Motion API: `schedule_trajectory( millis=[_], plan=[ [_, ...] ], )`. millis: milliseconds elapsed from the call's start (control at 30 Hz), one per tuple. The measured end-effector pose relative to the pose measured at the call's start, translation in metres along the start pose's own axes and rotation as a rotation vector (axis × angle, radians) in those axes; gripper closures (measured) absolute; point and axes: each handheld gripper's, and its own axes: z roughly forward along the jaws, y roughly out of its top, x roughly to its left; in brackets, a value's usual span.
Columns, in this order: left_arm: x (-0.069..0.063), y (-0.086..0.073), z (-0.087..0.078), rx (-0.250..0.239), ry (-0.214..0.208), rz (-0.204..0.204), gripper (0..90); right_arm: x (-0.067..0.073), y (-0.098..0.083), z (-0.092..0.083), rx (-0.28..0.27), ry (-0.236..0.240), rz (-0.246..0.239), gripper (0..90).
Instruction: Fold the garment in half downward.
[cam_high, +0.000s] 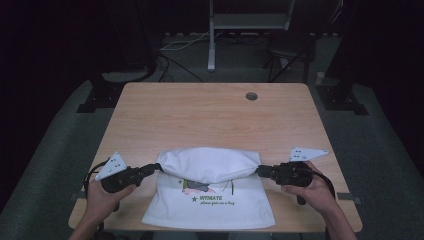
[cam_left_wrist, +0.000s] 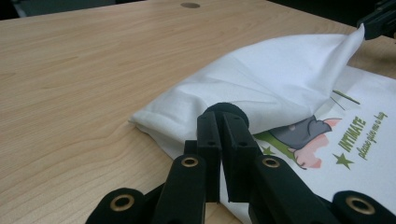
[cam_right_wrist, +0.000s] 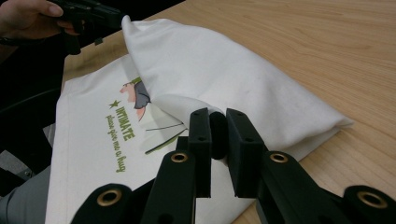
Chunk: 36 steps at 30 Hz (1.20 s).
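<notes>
A white cloth (cam_high: 210, 200) with a green and pink print lies on the near half of the wooden table (cam_high: 200, 115). Its far part is folded back toward me and hangs stretched between the two grippers as a raised fold (cam_high: 207, 164). My left gripper (cam_high: 157, 167) is shut on the fold's left corner, and my right gripper (cam_high: 259, 170) is shut on its right corner. In the left gripper view the jaws (cam_left_wrist: 222, 116) pinch the fabric (cam_left_wrist: 261, 79), with the other gripper (cam_left_wrist: 378, 21) far off. In the right gripper view the jaws (cam_right_wrist: 217, 119) clamp the cloth (cam_right_wrist: 210, 65).
A round cable hole (cam_high: 251, 96) sits near the table's far edge. The cloth's near hem reaches the table's front edge (cam_high: 210, 227). Behind the table stand a metal stand (cam_high: 212, 45) and floor cables (cam_high: 175, 65) in the dark.
</notes>
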Motion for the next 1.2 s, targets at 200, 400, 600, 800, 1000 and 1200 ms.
schedule_trajectory(
  millis=[200, 400, 600, 800, 1000, 1200],
  plan=[
    [-0.003, -0.001, -0.003, -0.001, 0.001, 0.001, 86.7, 0.003, -0.001, -0.002, 0.003, 0.003, -0.005, 81.2],
    [-0.004, -0.003, -0.004, 0.007, 0.0, 0.006, 86.7, 0.004, -0.003, -0.003, 0.008, 0.005, -0.004, 81.1],
    [-0.006, -0.004, -0.006, 0.005, -0.003, 0.01, 86.6, 0.006, -0.004, -0.003, 0.011, 0.007, -0.009, 81.1],
    [-0.008, -0.005, -0.007, 0.012, -0.002, 0.014, 86.6, 0.007, -0.007, -0.005, 0.008, 0.008, -0.008, 81.1],
    [-0.01, -0.006, -0.008, 0.009, -0.006, 0.013, 86.6, 0.009, -0.009, -0.006, 0.01, 0.01, -0.009, 81.0],
    [-0.013, -0.007, -0.01, 0.011, -0.008, 0.019, 86.6, 0.011, -0.011, -0.007, 0.008, 0.014, -0.01, 81.0]
  ],
)
